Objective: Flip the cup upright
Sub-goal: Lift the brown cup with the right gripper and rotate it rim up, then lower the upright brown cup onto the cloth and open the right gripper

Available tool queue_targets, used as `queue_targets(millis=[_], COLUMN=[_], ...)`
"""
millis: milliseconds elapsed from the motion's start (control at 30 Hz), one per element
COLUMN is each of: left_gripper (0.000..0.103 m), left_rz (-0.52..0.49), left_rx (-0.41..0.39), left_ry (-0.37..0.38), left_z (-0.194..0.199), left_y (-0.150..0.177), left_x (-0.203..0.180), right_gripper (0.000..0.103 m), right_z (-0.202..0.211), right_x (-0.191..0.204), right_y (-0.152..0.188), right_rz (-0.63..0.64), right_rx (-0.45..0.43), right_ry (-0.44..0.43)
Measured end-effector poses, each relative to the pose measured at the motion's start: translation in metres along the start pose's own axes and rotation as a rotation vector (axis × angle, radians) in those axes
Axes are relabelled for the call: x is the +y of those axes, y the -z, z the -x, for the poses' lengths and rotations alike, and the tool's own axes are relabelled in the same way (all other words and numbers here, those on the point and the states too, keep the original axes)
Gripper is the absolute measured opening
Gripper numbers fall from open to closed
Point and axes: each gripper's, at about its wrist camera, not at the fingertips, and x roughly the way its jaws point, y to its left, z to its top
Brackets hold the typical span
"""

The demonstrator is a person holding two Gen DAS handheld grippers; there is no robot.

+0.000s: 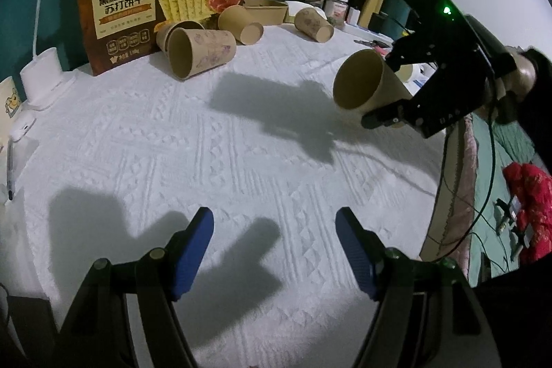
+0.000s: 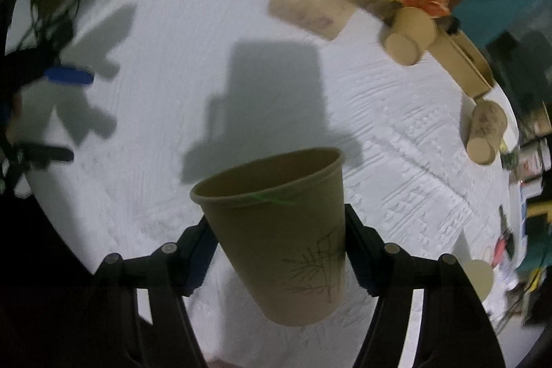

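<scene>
My right gripper (image 2: 276, 240) is shut on a brown paper cup (image 2: 286, 240) with a bamboo print. It holds the cup above the white quilted table (image 2: 193, 33), tilted, mouth facing away from the camera. In the left wrist view the same cup (image 1: 365, 81) hangs at the right in the right gripper (image 1: 390, 88), mouth facing left. My left gripper (image 1: 274, 250) is open and empty, low over the table (image 1: 241, 168) near its front.
Several paper cups lie on their sides at the back: one (image 1: 201, 50) by the cracker box (image 1: 138, 6), others (image 1: 241, 23) (image 1: 314, 25) beside a cardboard tray (image 1: 267, 9). A white charger (image 1: 43, 78) sits left. The table edge (image 1: 448, 195) drops off at the right.
</scene>
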Motion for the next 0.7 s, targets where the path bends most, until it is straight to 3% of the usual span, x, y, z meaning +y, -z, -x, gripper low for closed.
queue_targets(millis=[333,533,700], left_gripper=[0.073,0.073,0.073], left_rz=[0.028,0.020,0.016], left_rx=[-0.009,-0.004,0.003], left_ry=[-0.016,-0.011,-0.007], left_z=[0.001,-0.005,-0.009], left_y=[-0.009,-0.015,-0.020], left_x=[-0.001,-0.011,-0.017], right_gripper=[0.065,0.065,0.065], right_z=[0.023,0.015,0.006], right_x=[-0.045,-0.056,-0.057], right_y=[0.039,0.072,0.093], right_rz=[-0.401,-0.591,-0.688], right_rx=[-0.407,-0.539,-0.598], right_ry=[-0.148,-0.218,-0.221])
